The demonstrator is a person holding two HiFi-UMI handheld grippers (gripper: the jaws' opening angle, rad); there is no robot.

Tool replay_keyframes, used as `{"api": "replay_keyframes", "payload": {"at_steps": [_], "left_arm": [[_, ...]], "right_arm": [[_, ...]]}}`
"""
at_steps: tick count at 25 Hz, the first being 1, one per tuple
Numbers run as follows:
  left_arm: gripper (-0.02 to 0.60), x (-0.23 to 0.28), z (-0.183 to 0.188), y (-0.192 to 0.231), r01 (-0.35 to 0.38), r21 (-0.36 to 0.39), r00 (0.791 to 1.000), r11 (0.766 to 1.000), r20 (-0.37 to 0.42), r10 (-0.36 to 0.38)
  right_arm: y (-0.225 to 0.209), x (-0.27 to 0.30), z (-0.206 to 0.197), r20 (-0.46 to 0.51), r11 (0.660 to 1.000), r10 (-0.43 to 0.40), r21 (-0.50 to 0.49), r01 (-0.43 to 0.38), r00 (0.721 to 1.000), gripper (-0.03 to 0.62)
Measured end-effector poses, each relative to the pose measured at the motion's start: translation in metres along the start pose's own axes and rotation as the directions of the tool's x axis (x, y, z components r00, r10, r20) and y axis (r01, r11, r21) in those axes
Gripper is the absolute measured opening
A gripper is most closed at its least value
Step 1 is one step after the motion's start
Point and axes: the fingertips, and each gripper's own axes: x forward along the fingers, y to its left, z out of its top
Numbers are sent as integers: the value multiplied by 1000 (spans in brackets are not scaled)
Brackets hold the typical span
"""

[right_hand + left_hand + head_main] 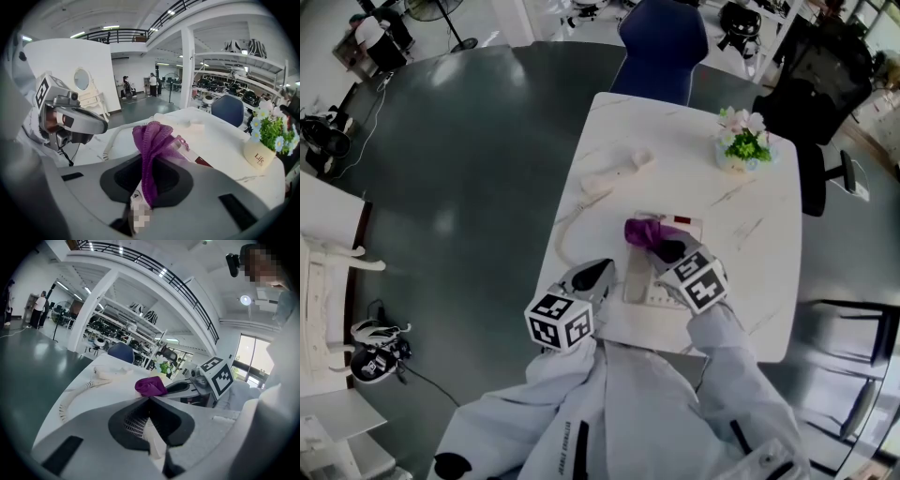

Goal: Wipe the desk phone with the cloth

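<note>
Deep purple mesh cloth [643, 231] at centre frame, against a white plastic desk phone [649, 277] with a small dark red patch. White marble-look tabletop [759, 253], thin grey veins. Royal blue chair back [662, 42], top centre. Green leaves, pink-white blossoms, a cream flower pot [741, 155], all upper right. Black-and-white square markers, lower centre, on the pale grey left gripper [592, 275] and right gripper [667, 249].

Purple cloth [643, 231] bunched on white desk phone [642, 281].
We see the phone flat by the table's [769, 281] near edge; its handset [614, 169] lies off, toward the far left corner.
</note>
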Motion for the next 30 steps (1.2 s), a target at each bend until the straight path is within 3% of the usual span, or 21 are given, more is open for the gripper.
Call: {"api": "replay_keyframes", "payload": {"at_steps": [30], "left_arm": [[-2,-39,-17,-28,-62,-18,996,998,63,63]], "right_arm": [[46,-7,-36,-46,996,62,-64,-65,997,38]]}}
